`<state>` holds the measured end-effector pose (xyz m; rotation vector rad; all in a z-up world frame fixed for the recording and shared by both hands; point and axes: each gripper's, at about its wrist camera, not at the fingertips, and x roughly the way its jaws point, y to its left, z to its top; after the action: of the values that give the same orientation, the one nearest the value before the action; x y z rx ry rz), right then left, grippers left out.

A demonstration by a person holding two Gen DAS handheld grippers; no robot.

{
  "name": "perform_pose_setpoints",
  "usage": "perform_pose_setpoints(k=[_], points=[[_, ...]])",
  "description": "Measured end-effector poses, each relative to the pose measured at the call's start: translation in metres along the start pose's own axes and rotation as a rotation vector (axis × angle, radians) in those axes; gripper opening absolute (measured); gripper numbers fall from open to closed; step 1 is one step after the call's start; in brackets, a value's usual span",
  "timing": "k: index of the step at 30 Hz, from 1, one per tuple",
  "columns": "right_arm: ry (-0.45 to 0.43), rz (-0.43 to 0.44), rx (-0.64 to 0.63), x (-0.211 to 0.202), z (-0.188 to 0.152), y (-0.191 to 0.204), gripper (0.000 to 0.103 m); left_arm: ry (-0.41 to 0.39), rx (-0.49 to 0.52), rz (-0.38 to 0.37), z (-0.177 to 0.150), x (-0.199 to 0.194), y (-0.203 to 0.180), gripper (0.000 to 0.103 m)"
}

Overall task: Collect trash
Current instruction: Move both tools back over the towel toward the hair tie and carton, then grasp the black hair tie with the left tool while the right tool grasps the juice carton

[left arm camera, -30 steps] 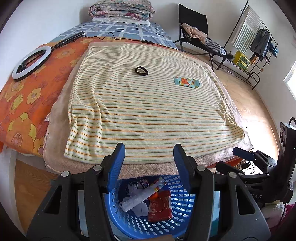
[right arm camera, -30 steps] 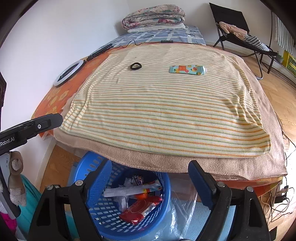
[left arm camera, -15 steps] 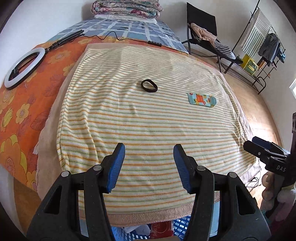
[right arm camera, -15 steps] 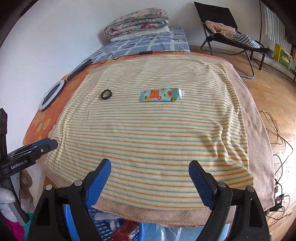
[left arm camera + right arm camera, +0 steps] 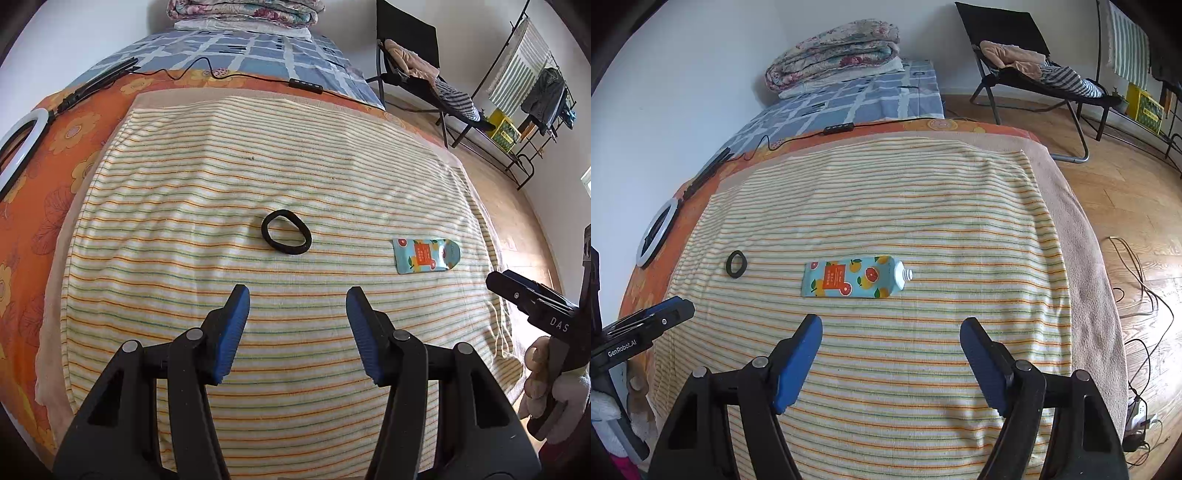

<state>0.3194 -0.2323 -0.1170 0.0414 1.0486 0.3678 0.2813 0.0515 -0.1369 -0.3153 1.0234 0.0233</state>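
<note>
You get bright, even daylight with soft shadows, glare on the wooden floor [image 5: 1145, 258] at right, sharp focus, and strong fisheye bending with dark corners.

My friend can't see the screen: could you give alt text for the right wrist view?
An open claw hangs over a striped towel on a bed, empty, facing a flattened, fruit-printed tube with no cap. A black hair tie lies left of the tube.

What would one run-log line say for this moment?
left gripper: open, empty, facing black hair tie | right gripper: open, empty, jaws just narrowing, facing flattened tube | both on striped towel
</note>
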Motion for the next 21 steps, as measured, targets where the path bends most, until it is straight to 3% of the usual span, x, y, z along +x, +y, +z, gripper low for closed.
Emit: perform_pose_setpoints(k=[12,21], points=[[0.026,-0.024,0.012,0.051,0.024,-0.006,0.066,0.005,0.01,0.023,0.026,0.045,-0.002,0.056],[0.033,-0.012,0.044,0.071,0.03,-0.011,0.064,-0.002,0.015,0.037,0.035,0.061,0.0,0.054]])
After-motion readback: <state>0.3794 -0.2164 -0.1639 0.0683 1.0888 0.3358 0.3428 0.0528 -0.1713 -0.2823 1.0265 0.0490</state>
